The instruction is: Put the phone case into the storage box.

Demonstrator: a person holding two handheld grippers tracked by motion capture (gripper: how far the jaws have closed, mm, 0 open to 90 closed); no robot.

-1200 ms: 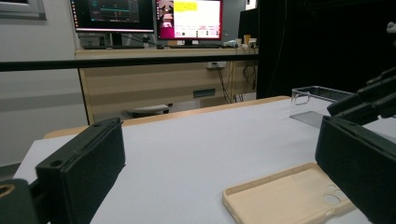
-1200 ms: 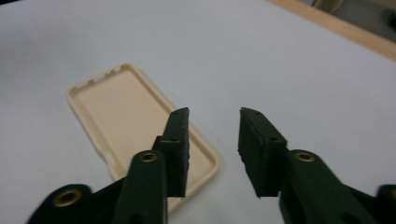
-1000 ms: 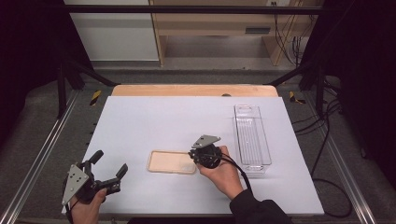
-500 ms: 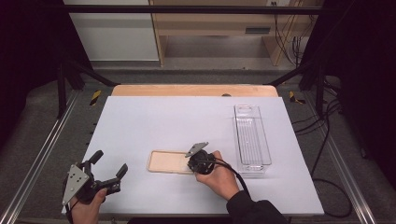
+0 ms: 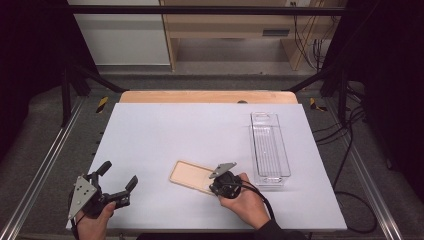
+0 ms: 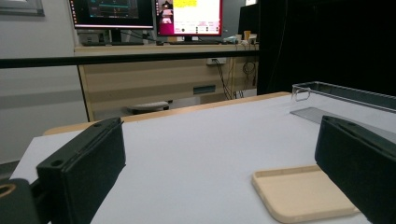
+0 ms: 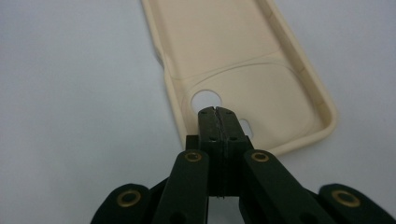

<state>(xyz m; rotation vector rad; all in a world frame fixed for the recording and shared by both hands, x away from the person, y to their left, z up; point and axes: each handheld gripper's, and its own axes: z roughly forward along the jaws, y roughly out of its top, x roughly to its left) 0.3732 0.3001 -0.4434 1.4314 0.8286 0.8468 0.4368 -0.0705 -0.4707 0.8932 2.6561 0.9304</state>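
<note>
Currently my right gripper [image 7: 218, 110], jaws pressed together, tips down over near end of beige phone case [image 5: 192, 176]; nothing lifted. Left gripper [image 5: 119, 181] spread, idle. Clear bin [image 5: 270, 147] empty.

The high view looked forward and down from above the person's side, taking in the whole white table [image 5: 165, 135]. The left gripper view sat low near the tabletop, facing level across it toward the desk with monitors [image 6: 149, 18], the clear bin [image 6: 345, 95] at its right. The right gripper view pointed steeply down, very close over the cream phone case [image 7: 243, 60]. All three views shared that case [image 5: 192, 176] [image 6: 299, 191] and the white surface around it.
</note>
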